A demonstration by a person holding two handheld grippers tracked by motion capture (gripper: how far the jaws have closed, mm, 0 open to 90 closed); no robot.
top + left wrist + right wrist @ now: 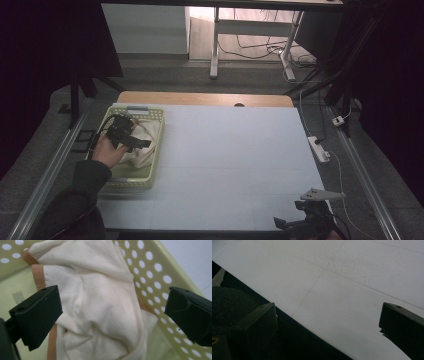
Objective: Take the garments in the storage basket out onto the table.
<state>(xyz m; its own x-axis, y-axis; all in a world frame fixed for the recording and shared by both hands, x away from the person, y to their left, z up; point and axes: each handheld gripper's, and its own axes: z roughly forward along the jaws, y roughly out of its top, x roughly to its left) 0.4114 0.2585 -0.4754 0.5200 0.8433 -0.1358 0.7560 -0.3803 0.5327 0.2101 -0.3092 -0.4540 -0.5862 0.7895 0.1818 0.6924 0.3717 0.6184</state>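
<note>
Cloth (100, 302) lay bunched in the basket (115, 177), against its right wall, straight ahead of the left gripper (112, 312) — jaws spread wide to either side of the folds, not yet touching. The cloth's long axis ran along the basket's length. Right of the basket, well apart, the right gripper (300, 222) hung spread and empty over the table's (225, 150) near edge — the farther hand.

Dim room, grey floor (165, 75), white desk frame (250, 25) behind.
</note>
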